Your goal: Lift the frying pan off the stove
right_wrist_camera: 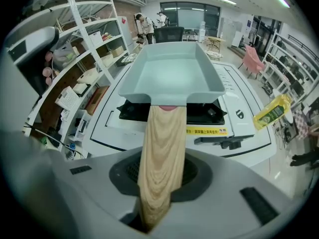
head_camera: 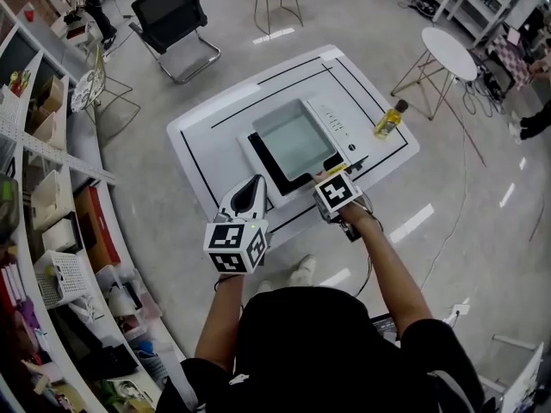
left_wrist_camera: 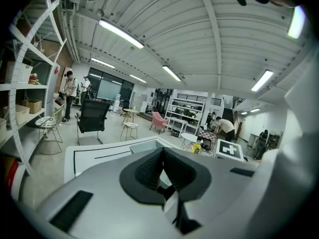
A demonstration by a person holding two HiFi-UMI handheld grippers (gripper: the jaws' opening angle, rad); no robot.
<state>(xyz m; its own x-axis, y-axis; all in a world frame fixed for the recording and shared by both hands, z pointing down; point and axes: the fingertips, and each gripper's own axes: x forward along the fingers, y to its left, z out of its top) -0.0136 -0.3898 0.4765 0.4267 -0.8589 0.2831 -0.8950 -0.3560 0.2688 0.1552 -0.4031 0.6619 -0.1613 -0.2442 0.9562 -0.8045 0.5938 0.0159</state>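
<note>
Room, head view: open workshop floor with shelving along one wall; a white bench point(head_camera: 207, 136) carries the black stove point(head_camera: 261, 157).
Frying pan: the pale square frying pan point(head_camera: 293, 136) sits squarely on top of the stove, with its handle pointing off the stove's near edge toward me, which is why I come at it from this side.
Right tool: my right tool point(head_camera: 330, 175) is at the stove's near edge, lined up with that handle.
Left tool: my left tool point(head_camera: 252, 188) is held just short of the stove's near-left corner, off the pan; I judge it is parked so that it stays out of the lift.
Oil bottle: a yellow oil bottle point(head_camera: 389, 119) stands to the right of the stove, clear of the pan's way up.
Left gripper view: its pads are pressed together with nothing between them; it looks out level over the bench, past the stove.
Right gripper view: the wooden handle point(right_wrist_camera: 162, 153) runs straight down the gap, and the pads are closed against its sides, gripping it.
Lift: the pan's base looks level over the stove; I cannot tell whether it has left the burner. A grip this far back on the handle will want a firm wrist.
</note>
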